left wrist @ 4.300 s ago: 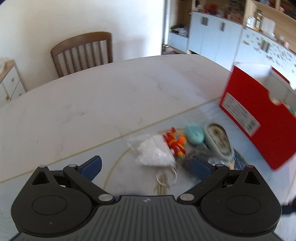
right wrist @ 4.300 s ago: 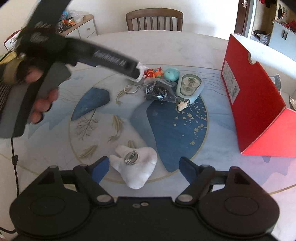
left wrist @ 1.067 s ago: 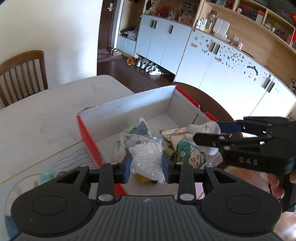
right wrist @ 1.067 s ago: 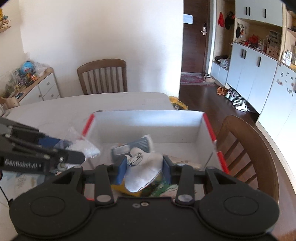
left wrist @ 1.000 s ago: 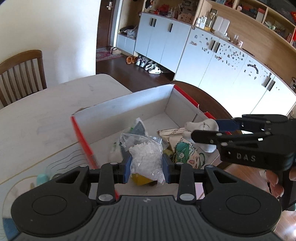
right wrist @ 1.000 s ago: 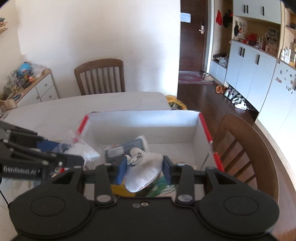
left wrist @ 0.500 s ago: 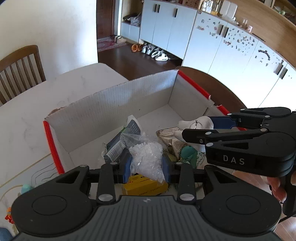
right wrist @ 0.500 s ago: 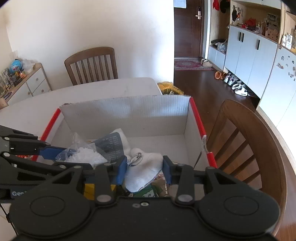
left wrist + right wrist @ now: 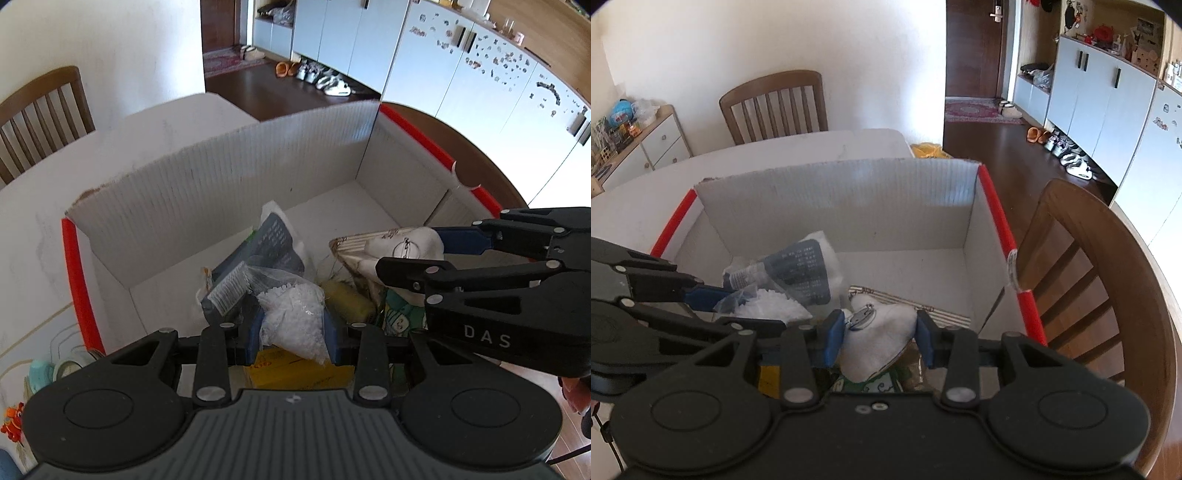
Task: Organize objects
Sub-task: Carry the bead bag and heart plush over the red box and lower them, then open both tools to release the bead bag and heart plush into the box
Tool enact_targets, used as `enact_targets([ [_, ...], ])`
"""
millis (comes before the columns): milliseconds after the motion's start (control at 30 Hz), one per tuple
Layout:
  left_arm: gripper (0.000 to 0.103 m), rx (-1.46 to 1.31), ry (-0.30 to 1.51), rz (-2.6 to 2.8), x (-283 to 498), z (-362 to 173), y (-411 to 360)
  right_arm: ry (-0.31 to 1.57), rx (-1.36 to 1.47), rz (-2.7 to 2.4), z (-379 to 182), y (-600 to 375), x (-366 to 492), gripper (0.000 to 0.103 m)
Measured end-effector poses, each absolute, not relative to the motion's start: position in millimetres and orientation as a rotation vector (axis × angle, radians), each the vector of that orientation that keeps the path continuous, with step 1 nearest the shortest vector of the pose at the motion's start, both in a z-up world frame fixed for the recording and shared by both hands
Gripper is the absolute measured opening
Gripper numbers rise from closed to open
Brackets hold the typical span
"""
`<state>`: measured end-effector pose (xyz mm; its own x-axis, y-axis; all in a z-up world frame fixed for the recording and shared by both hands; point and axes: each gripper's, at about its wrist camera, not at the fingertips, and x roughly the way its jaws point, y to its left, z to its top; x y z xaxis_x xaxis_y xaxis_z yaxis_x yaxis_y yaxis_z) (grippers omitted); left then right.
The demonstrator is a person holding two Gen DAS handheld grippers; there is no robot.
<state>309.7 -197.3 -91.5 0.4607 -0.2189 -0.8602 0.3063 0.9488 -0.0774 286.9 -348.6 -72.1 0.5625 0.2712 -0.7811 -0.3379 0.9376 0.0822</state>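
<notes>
My left gripper point(image 9: 293, 328) is clamped on a clear bag of white pellets point(image 9: 295, 317), blue pads pressing both its flanks. The bag hangs with its long axis running away from the camera and upward in the left wrist view, the loose crumpled neck at the far end, the fat end tapering toward me below the pads. It sits over the near part of the red-edged cardboard box point(image 9: 229, 177), above a yellow carton point(image 9: 295, 369) that the gripper body cuts off.

My right gripper point(image 9: 879, 332) is closed on a white padded pouch point(image 9: 875, 339) with a metal ring point(image 9: 860, 315) on its upper face. From the right wrist the pouch narrows toward me, with its broad end pointing into the box. From the left wrist I see the same pouch point(image 9: 402, 247) held sideways between the right gripper point(image 9: 410, 251) pads, over the right side of the box.

Under both loads lie a dark printed packet point(image 9: 801, 269), something striped point(image 9: 923, 310) and a green-printed item point(image 9: 402, 317) — I can't make out what those last two are, since the grippers cover most of them. Whether either held thing touches the pile below, I can't tell.

At the left edge of the left wrist view, outside the box, a teal object point(image 9: 37, 369) and an orange toy point(image 9: 13, 424) sit on the table point(image 9: 33, 236), both partly cut off. A wooden chair point(image 9: 1089, 277) stands just beside the box's right wall.
</notes>
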Motion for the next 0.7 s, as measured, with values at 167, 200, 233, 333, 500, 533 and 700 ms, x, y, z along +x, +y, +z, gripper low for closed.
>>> enact_targets([
  [167, 0.034, 0.091, 1.059, -0.320, 311, -98, -196, 0.911, -0.086, 0.368, -74, -347, 287, 0.040],
  [200, 0.034, 0.090, 1.059, -0.320, 311, -98, -196, 0.913, -0.086, 0.368, -75, -347, 287, 0.041],
  [233, 0.034, 0.089, 1.059, -0.320, 311, -98, -196, 0.914, -0.086, 0.366, -75, -348, 288, 0.041],
  [333, 0.034, 0.083, 1.058, -0.317, 311, -98, -194, 0.921, -0.085, 0.367, -75, -348, 288, 0.042],
  [500, 0.043, 0.072, 1.052, -0.304, 310, -97, -192, 0.927, -0.077, 0.352, -75, -351, 289, 0.048],
  [533, 0.046, 0.071, 1.049, -0.301, 310, -97, -192, 0.928, -0.073, 0.350, -75, -352, 289, 0.049],
  [700, 0.052, 0.063, 1.032, -0.308, 307, -93, -189, 0.921, -0.055, 0.336, -73, -357, 286, 0.056],
])
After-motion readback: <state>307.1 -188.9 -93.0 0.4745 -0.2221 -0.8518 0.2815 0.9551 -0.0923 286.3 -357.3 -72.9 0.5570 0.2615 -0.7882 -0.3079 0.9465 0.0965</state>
